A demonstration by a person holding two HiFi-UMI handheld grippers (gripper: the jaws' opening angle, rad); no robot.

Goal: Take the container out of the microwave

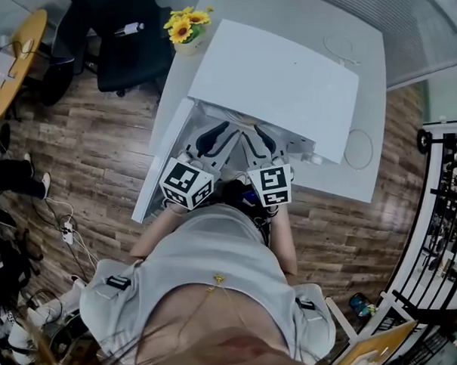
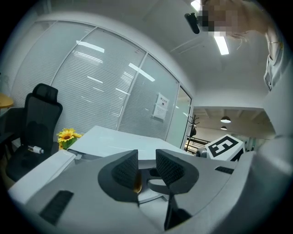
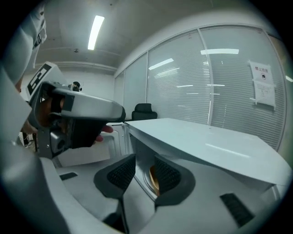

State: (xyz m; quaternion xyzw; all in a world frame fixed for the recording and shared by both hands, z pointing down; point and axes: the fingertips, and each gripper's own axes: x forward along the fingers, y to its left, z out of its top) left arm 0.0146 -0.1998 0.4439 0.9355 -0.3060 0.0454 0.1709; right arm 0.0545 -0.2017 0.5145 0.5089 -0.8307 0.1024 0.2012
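Closest to the lens in each gripper view stand that gripper's own two jaws. On the left gripper (image 2: pixel 146 165) we find them apart by a narrow gap, with the pads pressing on nothing. On the right gripper (image 3: pixel 144 172) they stand apart as well and grip nothing. Through both gaps we see a curved orange-brown edge, which we read as the container (image 3: pixel 152 179). It sits low inside the cavity of the microwave (image 1: pixel 278 82), just behind the front frame, and neither pair of pads closes on it. The door (image 1: pixel 161 164) hangs open on the person's left. In the head view we see both grippers side by side at the open front, with their marker cubes (image 1: pixel 187 184) turned toward the person. The microwave stands on a white table (image 1: pixel 369 71). Sunflowers (image 1: pixel 186 25) stand on the table near the microwave's far left corner. Beyond them, a black office chair (image 1: pixel 117 44) stands on the wood floor (image 1: pixel 86 157).
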